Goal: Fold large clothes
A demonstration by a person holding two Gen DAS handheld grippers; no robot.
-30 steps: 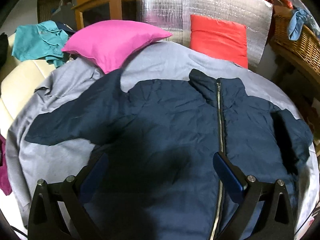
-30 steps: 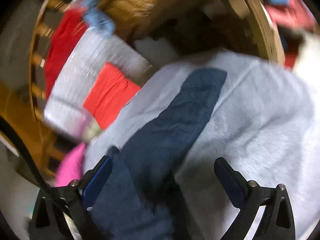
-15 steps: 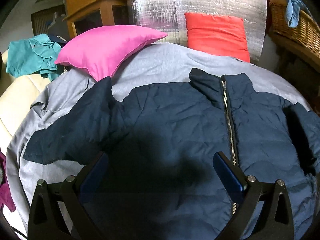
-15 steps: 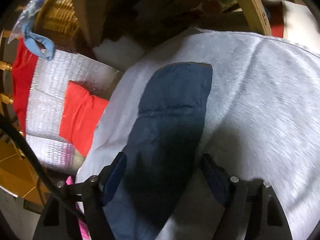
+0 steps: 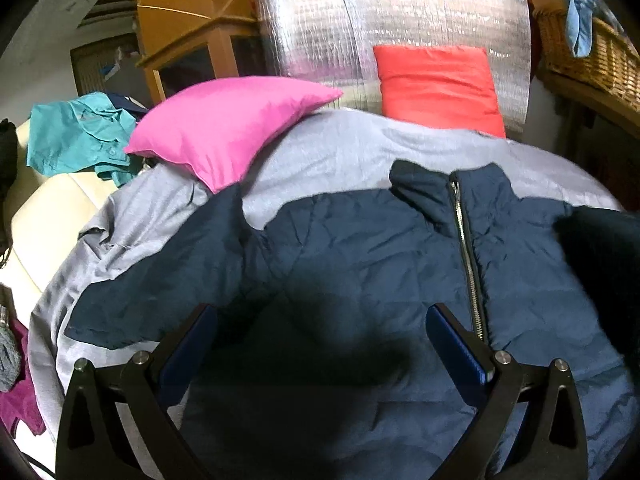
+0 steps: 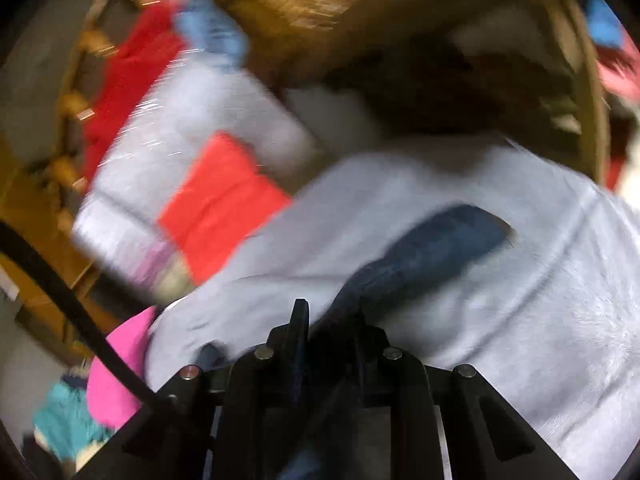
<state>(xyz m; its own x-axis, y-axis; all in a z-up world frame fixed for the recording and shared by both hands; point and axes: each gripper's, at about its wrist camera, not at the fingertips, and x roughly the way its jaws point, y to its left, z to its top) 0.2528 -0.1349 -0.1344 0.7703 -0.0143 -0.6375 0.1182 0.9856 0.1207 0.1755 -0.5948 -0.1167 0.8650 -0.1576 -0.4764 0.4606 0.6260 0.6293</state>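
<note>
Navy jacket (image 5: 360,280) lies zip-up on grey sheet (image 5: 340,152), pink pillow (image 5: 228,124) at 11 o'clock, red cushion (image 5: 436,84) at 1. Left gripper (image 5: 320,344) gapes, holding nothing; right gripper (image 6: 328,320) is closing on the jacket sleeve (image 6: 432,248).

Navy quilted jacket (image 5: 360,272): thin synthetic-looking cloth, finely crinkled, faint sheen; metal zip (image 5: 466,256), bright and toothed.
Pale grey bedsheet (image 5: 344,152): matt woven cloth, softly creased.
Pink cushion (image 5: 228,124), at ten o'clock from the jacket: smooth, slightly lustrous fabric.
Red cushion (image 5: 438,84), at twelve o'clock: matt cloth.
Silver insulating sheet (image 5: 340,36): reflective foil, gridded texture.
Wicker basket (image 5: 600,56), at two o'clock: rough woven cane.
Orange-brown cabinet (image 5: 192,20): smooth wood.
Black gripper fingers (image 5: 516,396): matt plastic, with blue pads and metal pins.
</note>
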